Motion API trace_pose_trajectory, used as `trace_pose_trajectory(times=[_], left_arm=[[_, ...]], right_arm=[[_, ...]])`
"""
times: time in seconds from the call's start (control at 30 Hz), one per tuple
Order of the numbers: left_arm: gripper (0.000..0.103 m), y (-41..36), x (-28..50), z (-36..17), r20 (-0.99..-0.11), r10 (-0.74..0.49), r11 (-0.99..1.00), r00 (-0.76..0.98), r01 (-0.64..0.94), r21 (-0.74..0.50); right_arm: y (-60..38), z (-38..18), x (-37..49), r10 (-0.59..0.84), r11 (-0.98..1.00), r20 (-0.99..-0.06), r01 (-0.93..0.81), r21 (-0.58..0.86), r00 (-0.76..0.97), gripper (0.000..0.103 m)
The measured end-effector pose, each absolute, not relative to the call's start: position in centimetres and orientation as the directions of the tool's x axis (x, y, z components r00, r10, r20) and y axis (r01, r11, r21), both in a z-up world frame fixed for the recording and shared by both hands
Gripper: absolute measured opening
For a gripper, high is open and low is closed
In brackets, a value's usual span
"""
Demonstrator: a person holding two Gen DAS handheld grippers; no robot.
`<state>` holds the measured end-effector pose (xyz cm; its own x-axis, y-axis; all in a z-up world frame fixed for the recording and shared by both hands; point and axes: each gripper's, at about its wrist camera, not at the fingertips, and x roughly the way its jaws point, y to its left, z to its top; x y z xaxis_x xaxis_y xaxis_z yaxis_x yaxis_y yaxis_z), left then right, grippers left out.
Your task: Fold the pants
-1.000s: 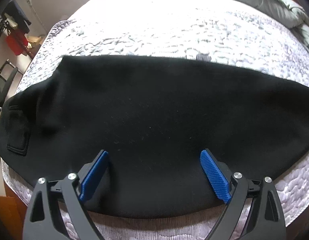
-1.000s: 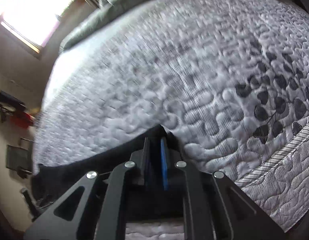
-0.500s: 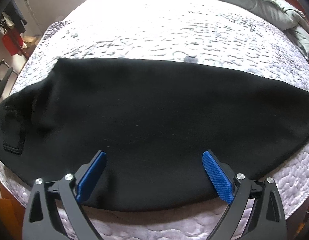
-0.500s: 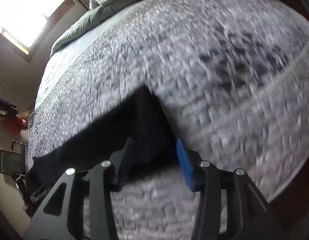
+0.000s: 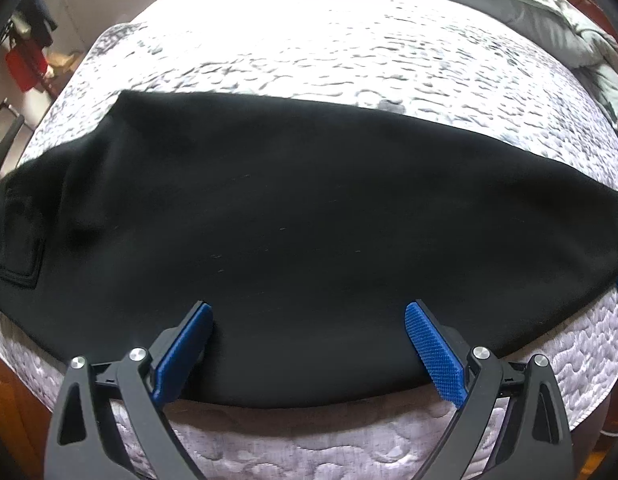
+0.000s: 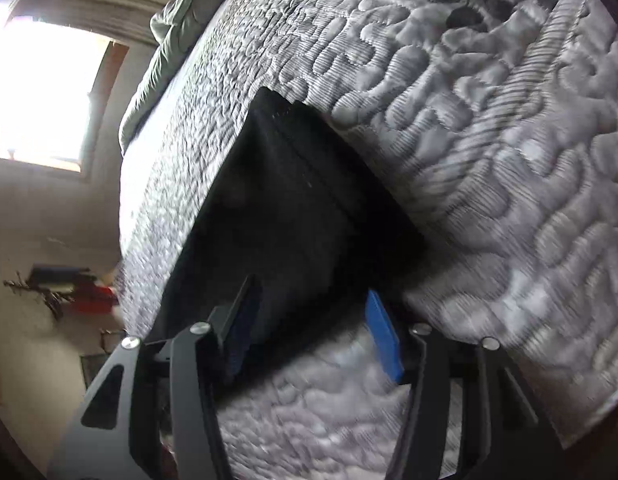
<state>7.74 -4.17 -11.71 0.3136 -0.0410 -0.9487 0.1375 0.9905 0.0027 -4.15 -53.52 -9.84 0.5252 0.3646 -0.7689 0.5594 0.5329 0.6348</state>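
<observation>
The black pants (image 5: pixel 309 208) lie flat, folded lengthwise, across the quilted mattress (image 5: pixel 349 56). The right gripper (image 6: pixel 313 328) is opening over their hem end, cloth between its jaws but unpinched; the left gripper (image 5: pixel 309 340) hangs wide open over the pants' near edge. Next probably comes regripping for a crosswise fold. A window (image 6: pixel 37 92) lights the room beyond the mattress.

The pants (image 5: pixel 309 208) lie flat across the bed (image 5: pixel 349 60) — spanning the frame's middle from left to right; a bunched blanket (image 5: pixel 549 12) sits upper right.
</observation>
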Motion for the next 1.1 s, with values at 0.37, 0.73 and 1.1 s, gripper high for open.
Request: trace_pose_trajectory(times=[0.37, 0.73, 1.1], left_arm=[[0.097, -2.9, 7.7, -11.7, -0.949, -0.015, 0.995, 0.314, 0.100, 0.017], [0.098, -2.8, 7.8, -11.8, -0.949, -0.018, 0.994, 0.314, 0.106, 0.016], [0.098, -2.3, 8.0, -11.7, -0.950, -0.016, 0.994, 0.310, 0.108, 0.019]], right_arm=[[-53.6, -6.6, -3.0, 0.352, 0.571, -0.745, 0.500, 0.651, 0.567, 0.017], [-52.5, -8.5, -5.2, 0.328, 0.597, -0.813, 0.561, 0.573, 0.481, 0.059], [-54.2, -10.0, -2.3, 0.363, 0.502, -0.716, 0.523, 0.689, 0.596, 0.042]])
